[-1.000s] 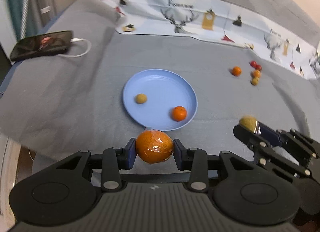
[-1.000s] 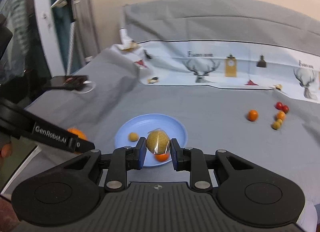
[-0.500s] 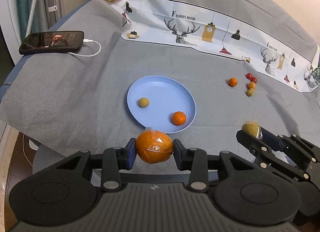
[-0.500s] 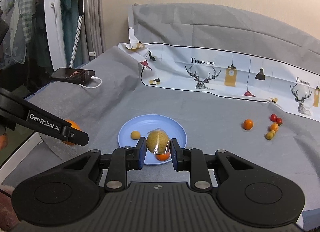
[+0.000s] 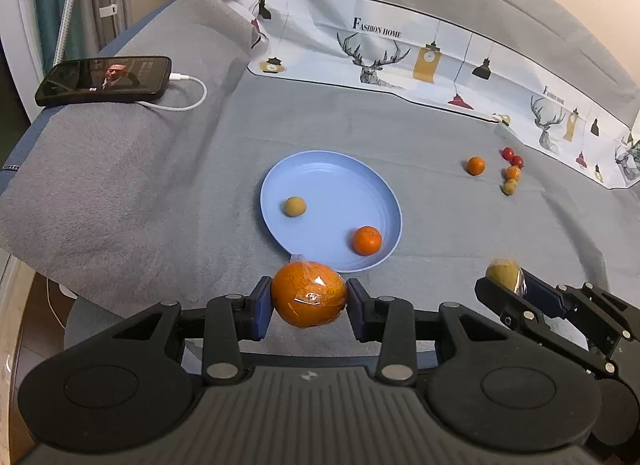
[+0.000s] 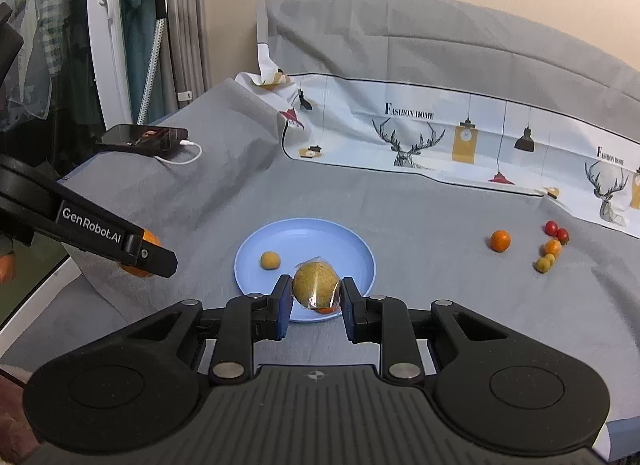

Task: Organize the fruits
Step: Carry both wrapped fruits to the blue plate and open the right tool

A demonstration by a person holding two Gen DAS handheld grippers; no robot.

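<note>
My left gripper is shut on a plastic-wrapped orange, held just in front of the blue plate. The plate holds a small tan fruit and a small orange. My right gripper is shut on a wrapped yellow-brown fruit, held above the plate's near edge. That fruit also shows in the left wrist view. A loose small orange and several cherry tomatoes and small fruits lie at the right.
A phone on a white charging cable lies at the far left of the grey cloth. A printed white cloth runs along the back. The table's left edge drops off near a rack with hanging clothes.
Both grippers have pulled back and risen slightly with their fruits still held; the plate and far fruits look farther away. Nothing was let go.
</note>
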